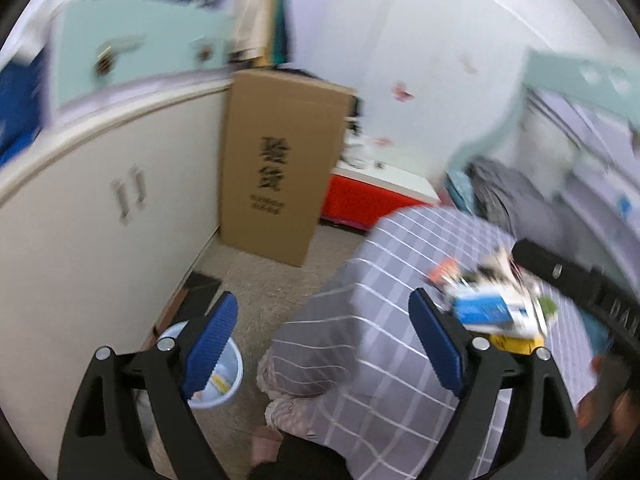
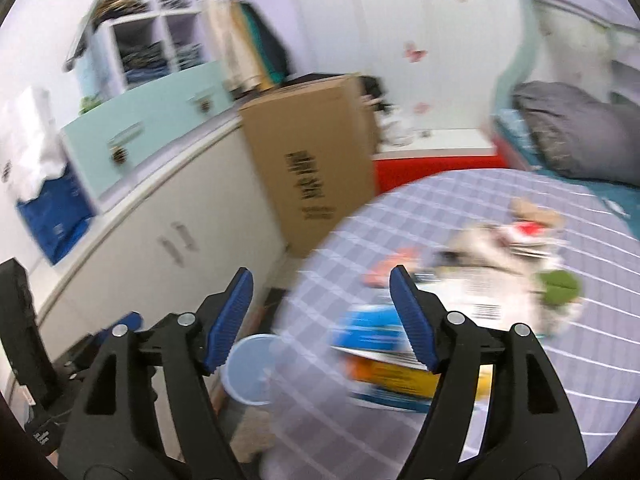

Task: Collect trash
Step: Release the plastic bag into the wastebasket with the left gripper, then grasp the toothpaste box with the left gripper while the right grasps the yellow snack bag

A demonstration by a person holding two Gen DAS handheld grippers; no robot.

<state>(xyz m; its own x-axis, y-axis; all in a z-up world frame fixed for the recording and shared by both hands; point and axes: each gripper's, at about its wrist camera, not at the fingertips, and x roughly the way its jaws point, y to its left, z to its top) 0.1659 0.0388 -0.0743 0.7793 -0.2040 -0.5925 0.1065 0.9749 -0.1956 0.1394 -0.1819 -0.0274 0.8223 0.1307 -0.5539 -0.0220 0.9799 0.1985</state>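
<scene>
**Both claws wide and empty above the bed and bin**

A pale blue bin (image 1: 218, 376) stands on the carpet at the near left, between the white cabinet (image 1: 100, 216) and the bed (image 1: 384, 264). Inside it, a few light scraps with a touch of yellow show; blur hides what they are. In the right wrist view the bin (image 2: 252, 368) appears just left of the bed's edge, its contents unreadable.

The trash (image 1: 492, 304) lies in a loose heap on the grey checked bedcover, at the right: a blue and white carton, a yellow one under it, an orange wrapper, paper and something green. One white piece carries a barcode (image 2: 486, 312); no brand can be read.

A tall cardboard box (image 1: 280, 168) stands far, beside the cabinet, printed with two large black Chinese characters and smaller lines below, too blurred to read.

The left claw (image 1: 324, 340) stands wide with nothing between its blue pads. The right claw (image 2: 322, 320) is likewise wide and empty.
</scene>
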